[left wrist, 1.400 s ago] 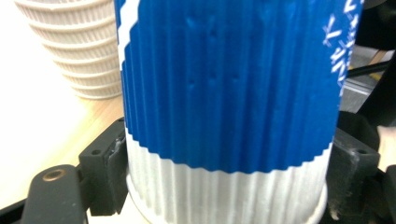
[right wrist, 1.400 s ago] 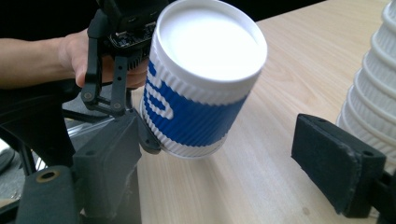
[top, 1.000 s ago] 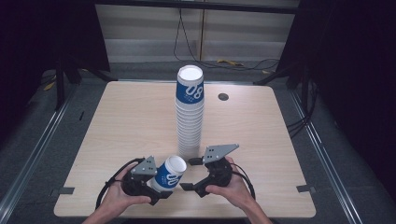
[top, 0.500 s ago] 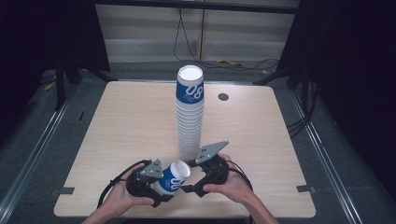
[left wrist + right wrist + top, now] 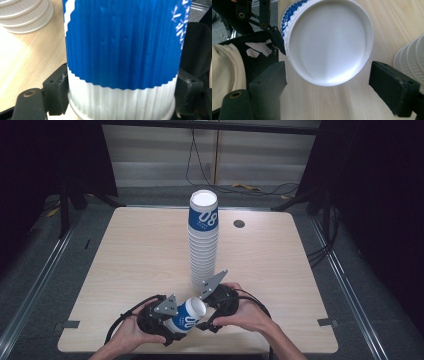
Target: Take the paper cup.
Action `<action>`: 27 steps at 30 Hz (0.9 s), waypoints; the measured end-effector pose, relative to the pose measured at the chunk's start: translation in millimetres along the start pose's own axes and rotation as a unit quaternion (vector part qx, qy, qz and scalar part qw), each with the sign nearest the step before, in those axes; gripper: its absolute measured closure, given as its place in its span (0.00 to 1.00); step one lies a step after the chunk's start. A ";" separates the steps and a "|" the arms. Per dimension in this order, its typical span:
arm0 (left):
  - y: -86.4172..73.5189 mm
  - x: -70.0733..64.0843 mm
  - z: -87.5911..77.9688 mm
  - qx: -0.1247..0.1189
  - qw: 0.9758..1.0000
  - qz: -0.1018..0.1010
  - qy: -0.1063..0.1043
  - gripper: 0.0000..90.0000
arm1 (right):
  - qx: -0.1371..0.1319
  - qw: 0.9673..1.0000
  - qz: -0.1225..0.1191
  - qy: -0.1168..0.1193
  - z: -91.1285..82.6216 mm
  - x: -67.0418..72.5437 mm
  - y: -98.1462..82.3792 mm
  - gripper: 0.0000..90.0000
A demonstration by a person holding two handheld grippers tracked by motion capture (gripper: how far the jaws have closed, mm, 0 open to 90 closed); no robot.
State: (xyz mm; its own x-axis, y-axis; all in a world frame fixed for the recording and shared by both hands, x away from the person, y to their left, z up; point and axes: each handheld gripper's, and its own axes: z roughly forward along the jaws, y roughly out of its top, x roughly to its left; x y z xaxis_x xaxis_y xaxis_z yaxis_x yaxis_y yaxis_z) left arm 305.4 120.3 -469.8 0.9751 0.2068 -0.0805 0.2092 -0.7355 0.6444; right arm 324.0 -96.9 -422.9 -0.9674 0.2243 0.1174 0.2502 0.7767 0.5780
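A blue-and-white ribbed paper cup (image 5: pixel 189 316) lies tilted on its side near the front edge of the table, held off the wood between the two hands. In the left gripper view its blue ribbed wall (image 5: pixel 122 42) fills the space between the two black jaws, which press against the white band near its base on either side: the left gripper (image 5: pixel 167 320) is clamped on the cup. In the high view the cup's closed white end points up and to the right, towards the right gripper (image 5: pixel 212 302).

The right gripper view looks straight at that white round end (image 5: pixel 328 42), which sits between and just ahead of its own jaws. Those jaws stand wide apart, one at either side of the cup, with pale wood showing between each pad and the cup; from this angle it is hard to say whether the left pad grazes the rim, but it appears clear of it.

Just behind the grippers stands a tall stack of white ribbed paper cups (image 5: pixel 203 247), topped by a blue cup printed with 08, upright at the middle of the light wooden table (image 5: pixel 125 255). The bottom rims of the stack show at the edge of both gripper views. A small dark round grommet (image 5: pixel 239 224) sits in the tabletop to the right of the stack's top, well apart from the hands.
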 end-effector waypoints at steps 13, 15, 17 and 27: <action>1.3 -4.7 6.0 0.022 0.999 0.020 -0.012 0.21 | 0.034 0.999 -0.020 0.026 7.1 0.8 11.1 0.19; 1.4 -5.0 5.9 0.025 0.999 0.021 -0.011 0.21 | 0.036 0.999 -0.024 0.031 8.8 0.8 12.8 0.20; 1.6 -5.4 6.5 0.024 0.999 0.024 -0.011 0.21 | 0.037 0.998 -0.021 0.035 10.2 1.7 14.1 0.21; 3.0 -6.2 8.7 0.030 0.999 0.031 -0.011 0.21 | 0.034 0.997 -0.032 0.056 13.0 0.5 18.0 0.29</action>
State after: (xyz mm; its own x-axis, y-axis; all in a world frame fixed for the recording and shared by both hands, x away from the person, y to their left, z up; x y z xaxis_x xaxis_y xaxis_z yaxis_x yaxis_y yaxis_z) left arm 300.6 111.2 -474.0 0.9875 0.1465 -0.0582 0.1518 -0.7845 0.6013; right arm 328.5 -75.1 -422.9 -0.9788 0.1095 0.1732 0.1865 0.8260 0.5319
